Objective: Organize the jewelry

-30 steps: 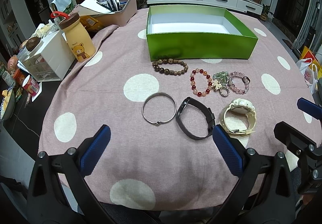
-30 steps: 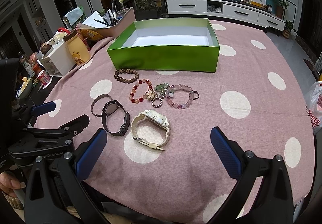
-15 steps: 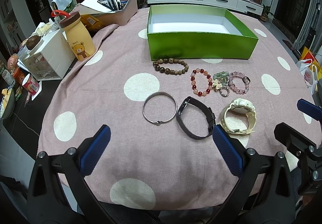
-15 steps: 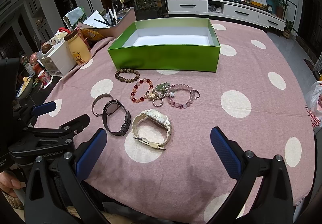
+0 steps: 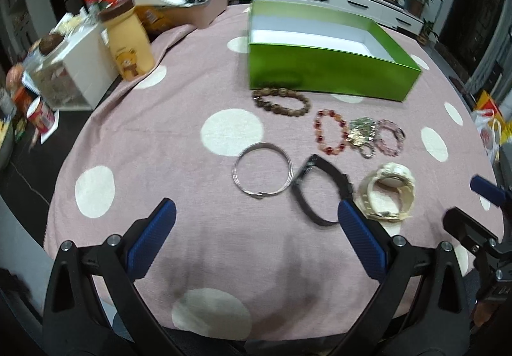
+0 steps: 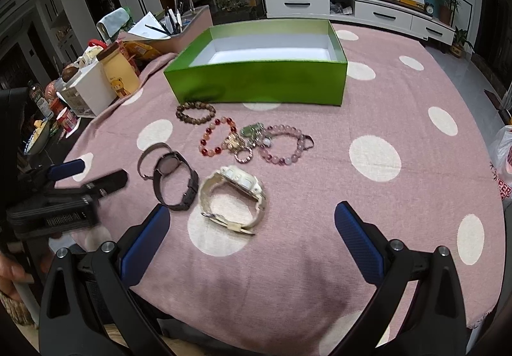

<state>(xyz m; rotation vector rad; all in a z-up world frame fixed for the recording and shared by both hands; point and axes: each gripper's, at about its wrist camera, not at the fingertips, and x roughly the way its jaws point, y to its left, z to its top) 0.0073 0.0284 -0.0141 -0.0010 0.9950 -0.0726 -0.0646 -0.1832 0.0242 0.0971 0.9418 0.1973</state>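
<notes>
Your left gripper (image 5: 256,223) and right gripper (image 6: 252,224) hover with jaws apart over the worktop (image 6: 384,196) — bracelets (image 6: 217,140) and watches (image 6: 232,199) lie before the green box (image 6: 256,80).

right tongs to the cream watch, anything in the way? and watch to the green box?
Nothing between the open right tongs and the cream watch; bare cloth only. Between the watch and the green box lie the red bead bracelet, a charm cluster and the pink bead bracelet, all flat, so lifting over should clear them.
</notes>
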